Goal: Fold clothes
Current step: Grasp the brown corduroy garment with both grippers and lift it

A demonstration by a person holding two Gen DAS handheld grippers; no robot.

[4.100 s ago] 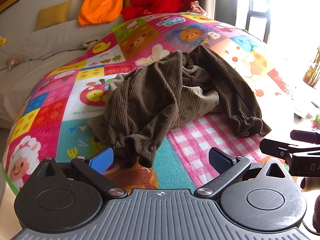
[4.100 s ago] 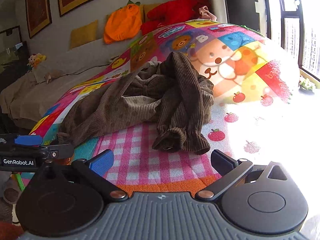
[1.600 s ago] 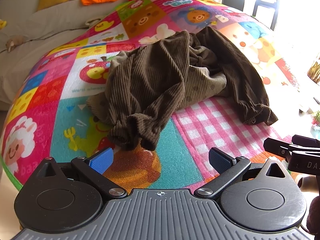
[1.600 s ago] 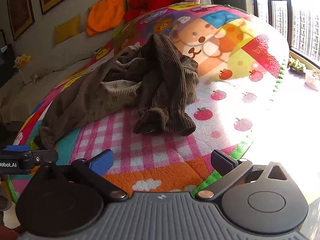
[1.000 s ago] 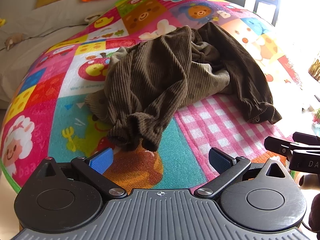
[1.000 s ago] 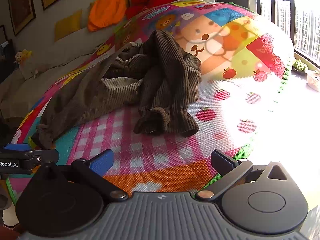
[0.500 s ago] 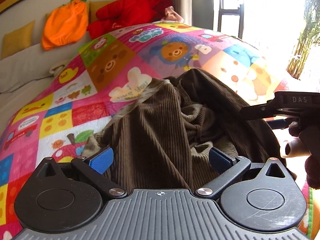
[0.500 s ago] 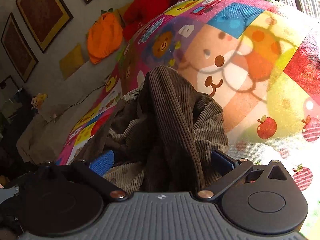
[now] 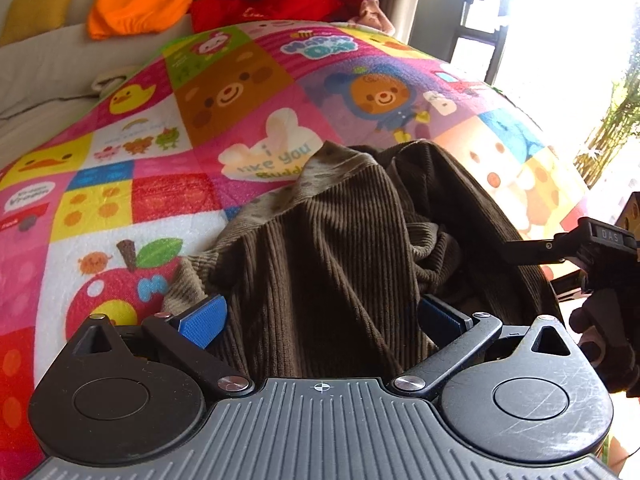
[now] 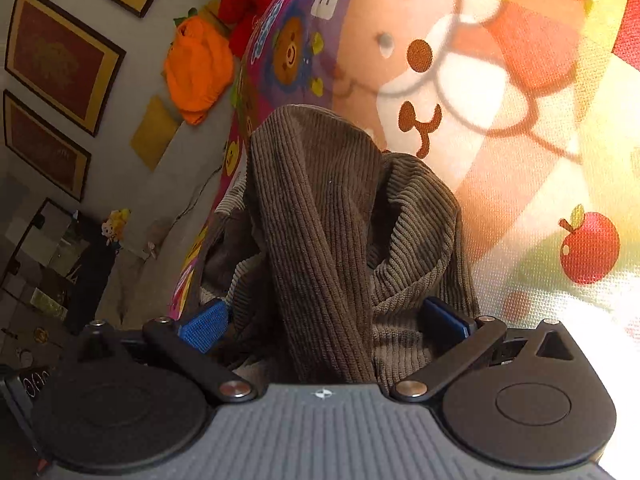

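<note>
The brown ribbed corduroy garment lies bunched in the middle of the bright patchwork play mat. The left gripper and right gripper are both wide open around folds, holding nothing. Pinch one layer only, near an edge, then spread it flat.

Left wrist view: close, low over garment, facing sofa. Right wrist view: closer, tilted. Shared: garment, mat.

one brown garment, two hand-held grippers
</note>
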